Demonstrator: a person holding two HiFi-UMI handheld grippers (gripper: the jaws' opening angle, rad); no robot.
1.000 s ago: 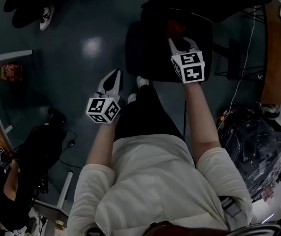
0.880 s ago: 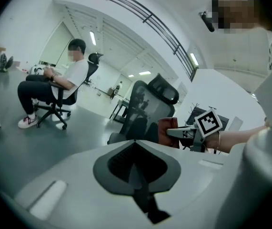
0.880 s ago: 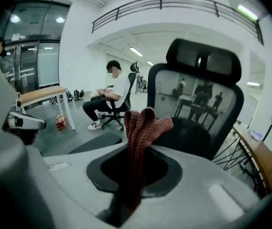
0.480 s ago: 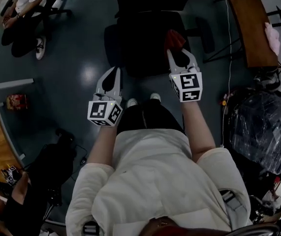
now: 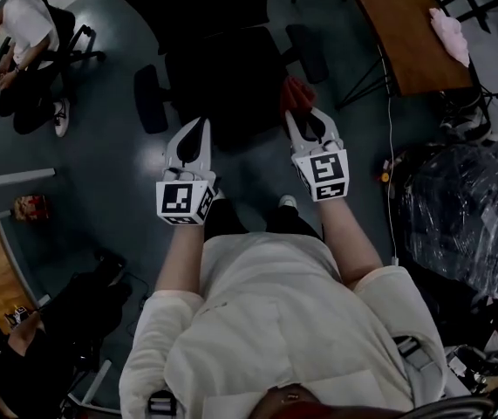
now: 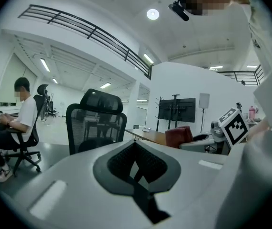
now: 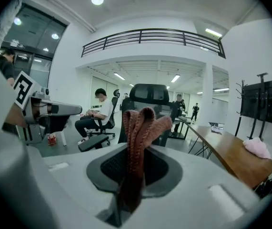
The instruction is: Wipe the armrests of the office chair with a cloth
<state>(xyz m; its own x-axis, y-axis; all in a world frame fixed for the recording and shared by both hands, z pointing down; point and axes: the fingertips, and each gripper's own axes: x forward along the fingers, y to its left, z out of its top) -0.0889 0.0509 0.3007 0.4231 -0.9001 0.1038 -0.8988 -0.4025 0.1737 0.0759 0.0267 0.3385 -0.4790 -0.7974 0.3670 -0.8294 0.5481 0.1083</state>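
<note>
Cloth (image 5: 297, 94) clamped in right tool (image 5: 306, 122) facing chair (image 5: 222, 77).

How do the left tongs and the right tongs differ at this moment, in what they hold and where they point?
The left tongs are shut with nothing between them, while the right tongs are shut on a red cloth. In the head view the left tongs sit toward the left side of the office chair, the right tongs toward its right side. Both point at the chair, side by side.
</note>
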